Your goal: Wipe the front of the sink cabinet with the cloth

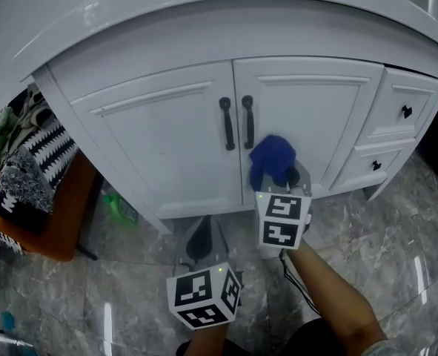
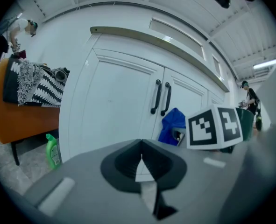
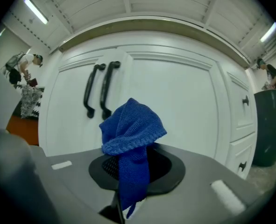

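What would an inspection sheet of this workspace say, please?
Surface: white sink cabinet front, both doors shut.
Job's things: blue cloth bunched in front of the right door; whether it touches cannot be told.
Clutter: green bottle on the floor beside the cabinet; patterned fabric piled on orange furniture.
Grippers: right gripper shut on the cloth; left gripper shut, empty, back from the cabinet.
Cables: dark cable along the right forearm.
Surroundings: marbled floor; drawers to the right.
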The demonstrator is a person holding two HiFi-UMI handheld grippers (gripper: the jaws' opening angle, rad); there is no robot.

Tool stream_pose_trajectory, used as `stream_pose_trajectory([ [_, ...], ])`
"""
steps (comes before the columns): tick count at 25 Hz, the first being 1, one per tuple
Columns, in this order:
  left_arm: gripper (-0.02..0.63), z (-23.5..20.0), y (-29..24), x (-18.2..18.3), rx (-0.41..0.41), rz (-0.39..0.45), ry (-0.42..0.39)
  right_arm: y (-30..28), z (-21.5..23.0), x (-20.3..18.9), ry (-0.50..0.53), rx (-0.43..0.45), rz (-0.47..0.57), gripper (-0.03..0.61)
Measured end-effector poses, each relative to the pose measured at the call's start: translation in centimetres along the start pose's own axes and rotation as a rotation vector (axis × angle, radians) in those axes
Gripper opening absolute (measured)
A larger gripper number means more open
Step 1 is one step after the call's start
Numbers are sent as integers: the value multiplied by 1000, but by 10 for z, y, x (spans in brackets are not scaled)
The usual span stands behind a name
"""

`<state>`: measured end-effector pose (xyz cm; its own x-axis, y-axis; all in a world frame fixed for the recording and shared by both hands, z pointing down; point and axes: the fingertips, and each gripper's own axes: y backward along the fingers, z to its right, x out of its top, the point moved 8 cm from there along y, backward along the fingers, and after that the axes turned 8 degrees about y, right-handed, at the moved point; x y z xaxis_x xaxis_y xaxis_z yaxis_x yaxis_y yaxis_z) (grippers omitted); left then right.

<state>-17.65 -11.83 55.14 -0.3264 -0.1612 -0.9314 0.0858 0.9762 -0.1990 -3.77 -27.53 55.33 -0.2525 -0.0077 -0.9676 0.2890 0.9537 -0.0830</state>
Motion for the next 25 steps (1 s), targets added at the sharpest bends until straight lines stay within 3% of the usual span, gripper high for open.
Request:
stream_pose_trajectory([
  [10,9,-10,5,3,11,9,5,6,-22,6,9,15,10,64],
  [14,9,-18,8,6,30,14,8,7,-56,14,83,86,44,80],
  [18,9,-29,14,8,53,22,9,0,-89,22,83,175,41,80],
  [22,9,-52,23,15,104,30,0,-4,-108,33,34,201,48,81],
  [25,9,-70,31,19,145,33,4,-4,-130,43,66,246,71,80],
])
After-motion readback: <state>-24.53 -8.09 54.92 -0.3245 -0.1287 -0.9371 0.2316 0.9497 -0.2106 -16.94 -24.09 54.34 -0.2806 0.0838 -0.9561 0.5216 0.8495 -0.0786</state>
